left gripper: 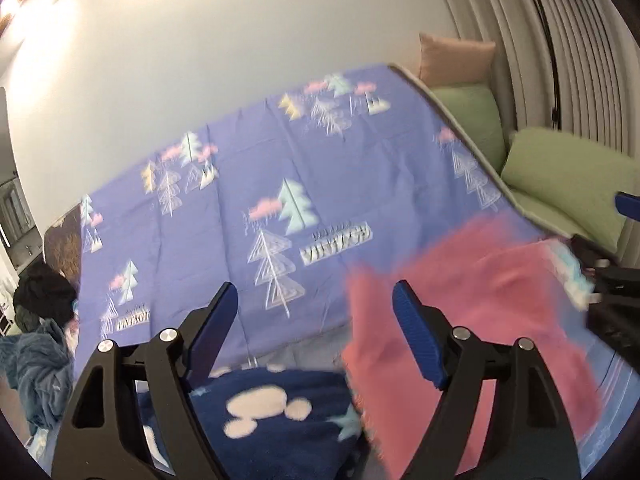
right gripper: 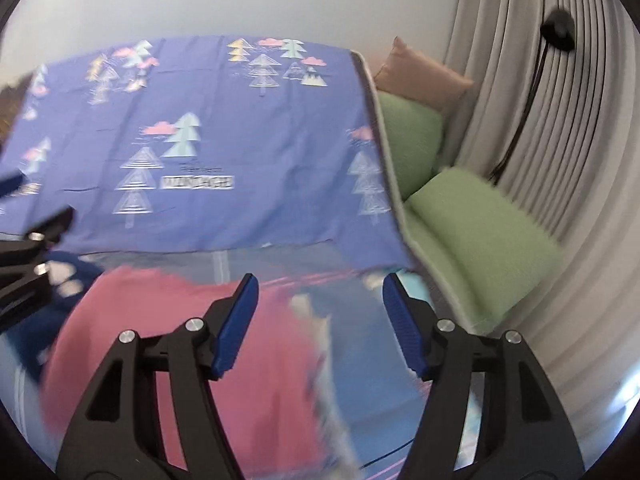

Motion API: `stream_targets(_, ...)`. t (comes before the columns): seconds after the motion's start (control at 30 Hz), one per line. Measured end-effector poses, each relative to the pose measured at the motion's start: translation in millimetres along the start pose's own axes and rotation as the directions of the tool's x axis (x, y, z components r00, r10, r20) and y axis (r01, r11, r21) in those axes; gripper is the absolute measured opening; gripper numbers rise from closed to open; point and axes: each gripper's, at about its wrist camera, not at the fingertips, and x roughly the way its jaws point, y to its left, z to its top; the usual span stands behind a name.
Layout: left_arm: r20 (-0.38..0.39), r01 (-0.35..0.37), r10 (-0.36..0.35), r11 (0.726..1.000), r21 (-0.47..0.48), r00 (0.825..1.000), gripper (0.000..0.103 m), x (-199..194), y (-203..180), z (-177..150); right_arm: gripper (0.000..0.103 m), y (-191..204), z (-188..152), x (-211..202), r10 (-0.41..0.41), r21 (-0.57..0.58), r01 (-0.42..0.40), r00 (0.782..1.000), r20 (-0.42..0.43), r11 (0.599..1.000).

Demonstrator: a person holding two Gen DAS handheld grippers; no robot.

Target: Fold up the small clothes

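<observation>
On bed, over purple tree-print sheet (left gripper: 224, 208): pink garment (left gripper: 472, 320), blurred, at 4 o'clock in left view and 8 o'clock in right view; fold state unclear. Left gripper (left gripper: 314, 308): released, jaws wide, nothing between them. Right gripper (right gripper: 320, 300): released, empty. Navy fleece item (left gripper: 272, 408) at 6 o'clock, apparently unfolded. Judged early to mid-task; more folding remains
</observation>
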Motion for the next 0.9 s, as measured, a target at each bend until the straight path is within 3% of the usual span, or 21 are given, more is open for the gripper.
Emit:
stream_targets(0.13, -0.036, 0.116, -0.118, 0.992, -0.056, 0.992, 0.086, -12, 11, -35, 0.071, -14, -38, -54, 0.076, 0.057, -0.077, 0.997, 0.020, 0.995)
stream_targets(0.23, -0.025, 0.189, -0.193, 0.976, -0.106, 0.981, 0.091, -51, 19, -60, 0.079, -17, -62, -102, 0.090, 0.090, -0.092, 0.996, 0.018, 0.992)
stream_targets(0.33, 0.003, 0.235, -0.237, 0.964, -0.120, 0.972, 0.102, -95, 17, -80, 0.087, -18, -83, -151, 0.111, 0.065, -0.111, 0.994, 0.003, 0.992)
stream_targets(0.53, 0.024, 0.308, -0.307, 0.945, -0.107, 0.951, 0.102, -174, 8, -119, 0.094, -19, -114, -239, 0.094, 0.031, -0.095, 0.995, 0.040, 0.995)
stream_targets(0.63, 0.053, 0.319, -0.315, 0.941, -0.117, 0.948, 0.102, -215, 9, -135, 0.096, -26, -126, -275, 0.105, 0.063, -0.108, 0.993, 0.058, 0.992)
stream_targets(0.8, 0.065, 0.242, -0.237, 0.965, -0.097, 0.969, 0.102, -267, 11, -152, 0.097, -30, -143, -325, 0.102, 0.081, -0.107, 0.992, 0.071, 0.991)
stream_targets(0.9, 0.062, 0.233, -0.228, 0.968, -0.097, 0.972, 0.102, -296, 13, -162, 0.097, -29, -152, -345, 0.107, 0.073, -0.113, 0.991, 0.079, 0.991)
